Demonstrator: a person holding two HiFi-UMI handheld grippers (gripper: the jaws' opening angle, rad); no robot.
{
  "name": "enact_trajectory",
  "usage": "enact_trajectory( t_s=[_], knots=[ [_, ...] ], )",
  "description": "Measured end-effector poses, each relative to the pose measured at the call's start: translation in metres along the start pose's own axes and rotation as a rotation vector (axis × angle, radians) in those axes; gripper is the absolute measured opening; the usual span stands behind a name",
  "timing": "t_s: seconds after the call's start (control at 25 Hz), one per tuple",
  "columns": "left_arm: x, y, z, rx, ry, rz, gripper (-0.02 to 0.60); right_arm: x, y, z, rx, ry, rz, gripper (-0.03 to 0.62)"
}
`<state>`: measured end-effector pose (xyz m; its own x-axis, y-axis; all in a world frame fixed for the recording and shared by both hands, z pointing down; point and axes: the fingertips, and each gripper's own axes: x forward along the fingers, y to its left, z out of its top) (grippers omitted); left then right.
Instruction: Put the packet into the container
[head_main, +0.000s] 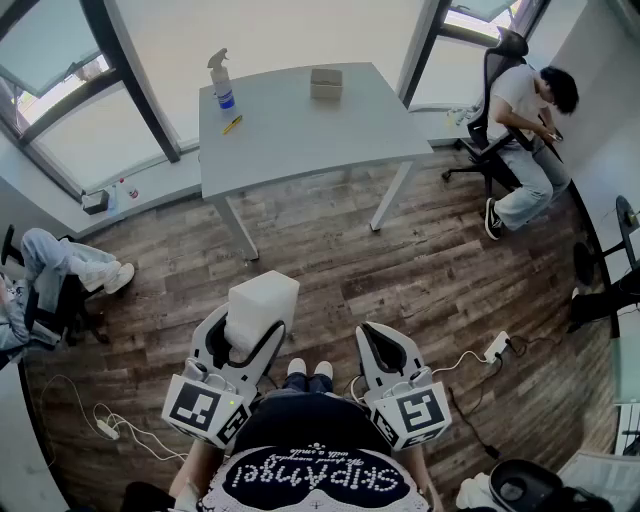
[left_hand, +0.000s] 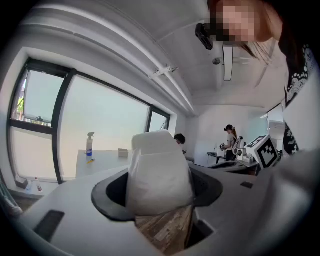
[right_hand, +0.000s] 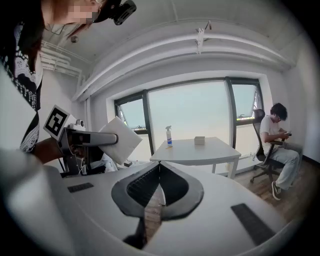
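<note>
Wood-plank floor (head_main: 400, 270); left gripper (head_main: 247, 338) clamps puffy white packet (head_main: 262, 303); right gripper (right_hand: 160, 168) jaws together, empty

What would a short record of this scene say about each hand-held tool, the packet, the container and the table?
left gripper: jaws closed on the packet, held above the wooden floor
right gripper: jaws together, nothing between them
packet: white, standing up out of the left jaws
container: small box on the table, far from the packet
also on table: spray bottle, yellow pen
task status: packet not yet in container
</note>
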<state>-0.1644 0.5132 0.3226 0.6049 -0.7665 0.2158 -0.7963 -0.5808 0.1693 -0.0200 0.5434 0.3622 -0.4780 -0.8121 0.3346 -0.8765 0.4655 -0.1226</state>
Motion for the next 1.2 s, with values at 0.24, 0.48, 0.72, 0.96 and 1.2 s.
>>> enact_trajectory(
  t_s=[0.24,0.48,0.72,0.96,1.2],
  knots=[
    [0.003,-0.006,0.002,0.009,-0.007,-0.010,0.281,-0.004,-0.003,0.000,0.003,-0.005,-0.002,0.015],
    [0.007,-0.015,0.003,0.013,-0.012,-0.007,0.281,-0.014,-0.014,-0.005,-0.002,-0.004,-0.015,0.015],
    [0.018,-0.033,-0.006,0.000,-0.018,-0.011,0.281,-0.027,-0.026,-0.013,0.079,-0.074,0.054,0.015],
    [0.029,-0.033,-0.007,-0.013,-0.022,0.012,0.281,-0.026,-0.035,-0.020,0.051,-0.046,0.063,0.015],
    [0.051,-0.014,0.002,-0.022,-0.024,0.018,0.281,-0.002,-0.047,-0.011,0.034,-0.025,0.059,0.015]
  ],
)
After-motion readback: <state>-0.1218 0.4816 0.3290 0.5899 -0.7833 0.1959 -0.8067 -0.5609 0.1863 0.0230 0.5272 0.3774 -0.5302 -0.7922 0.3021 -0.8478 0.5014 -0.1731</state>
